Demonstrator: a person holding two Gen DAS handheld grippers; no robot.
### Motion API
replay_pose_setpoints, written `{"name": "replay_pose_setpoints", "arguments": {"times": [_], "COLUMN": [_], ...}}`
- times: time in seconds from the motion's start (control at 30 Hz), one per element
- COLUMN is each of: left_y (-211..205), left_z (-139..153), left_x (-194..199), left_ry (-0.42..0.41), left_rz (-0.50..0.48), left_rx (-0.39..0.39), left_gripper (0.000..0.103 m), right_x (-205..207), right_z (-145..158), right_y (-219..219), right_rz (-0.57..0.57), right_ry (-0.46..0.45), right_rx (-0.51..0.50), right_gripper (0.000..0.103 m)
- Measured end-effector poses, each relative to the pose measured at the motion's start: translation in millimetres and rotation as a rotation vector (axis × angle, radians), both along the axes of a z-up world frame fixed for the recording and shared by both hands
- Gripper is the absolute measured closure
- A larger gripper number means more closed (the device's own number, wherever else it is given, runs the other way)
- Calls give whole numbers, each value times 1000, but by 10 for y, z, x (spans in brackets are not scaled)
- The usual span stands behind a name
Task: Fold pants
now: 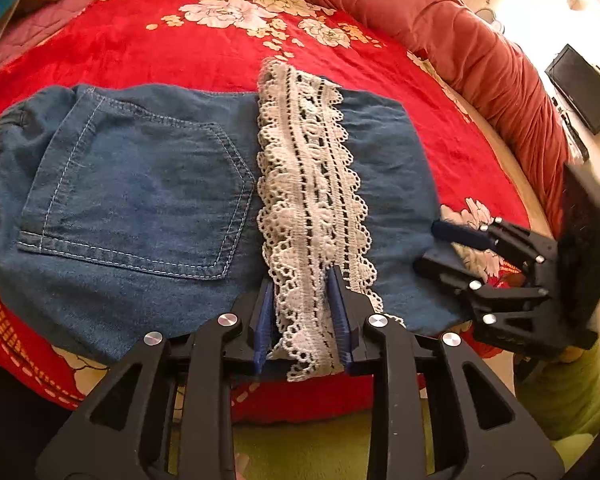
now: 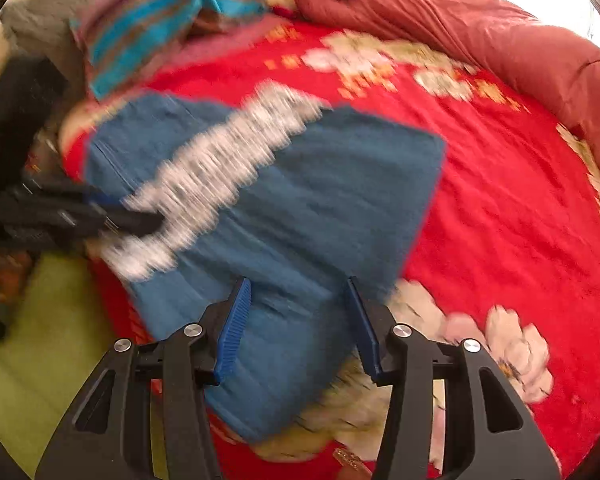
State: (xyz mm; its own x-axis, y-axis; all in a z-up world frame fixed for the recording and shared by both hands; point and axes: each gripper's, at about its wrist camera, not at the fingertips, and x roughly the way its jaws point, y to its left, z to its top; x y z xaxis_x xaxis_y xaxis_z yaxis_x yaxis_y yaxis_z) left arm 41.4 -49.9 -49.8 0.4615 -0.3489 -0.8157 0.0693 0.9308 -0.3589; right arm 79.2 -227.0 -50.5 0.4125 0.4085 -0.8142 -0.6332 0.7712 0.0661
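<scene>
Blue denim pants (image 1: 140, 184) lie folded on the red bedspread, back pocket up, with a white lace hem band (image 1: 312, 200) lying across them. My left gripper (image 1: 302, 280) sits at the near edge with its blue pads either side of the lace, jaws open. My right gripper (image 2: 296, 284) is open over the near edge of the pants (image 2: 320, 208), with denim between its pads. It shows in the left wrist view (image 1: 432, 244) at the pants' right edge. The right wrist view is motion-blurred.
A red floral bedspread (image 1: 180, 52) covers the bed. A rolled reddish quilt (image 1: 480, 52) lies along the far right side. A striped blue cloth (image 2: 172, 28) is at the back left. A green floor mat (image 2: 28, 340) lies below the bed edge.
</scene>
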Motion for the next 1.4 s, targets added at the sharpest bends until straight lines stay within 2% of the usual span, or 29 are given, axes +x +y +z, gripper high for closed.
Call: {"name": "replay_pose_setpoints", "arguments": {"times": [0.27,0.6,0.87,1.07,1.13,1.27,1.33,1.4], "left_y": [-7,-28,-48,-43,-32,1,27,61], "left_z": [-11,88,201,276,295,344,376,412], "left_x": [5,-74,-146,-195,-209,-225,-244,-265], "left_ry": [-7,-31,-64,-87,-94,-109,-120,-133], "left_rz": [-4,1,9,20,22,31,41,56], "left_rx": [9,56,88,99,102,99,101,108], "left_gripper": [82,80,78,68,59,48,36,29], "right_x": [-26,-66,-67,-35,-22,-10,-9,-4], "right_z": [-39,91,292,368,393,462,506,561], "right_y": [-31,-112,-220,-266,-276,-278,-274,-266], "right_rz": [-15,-25,-61,-87,-99,-109,-111,-116], "right_ry": [-2,2,-40,-52,-57,-65,-74,-86], "right_rx": [10,61,111,130,130,132,137,140], "right_gripper": [56,53,32,17,11,8,7,6]}}
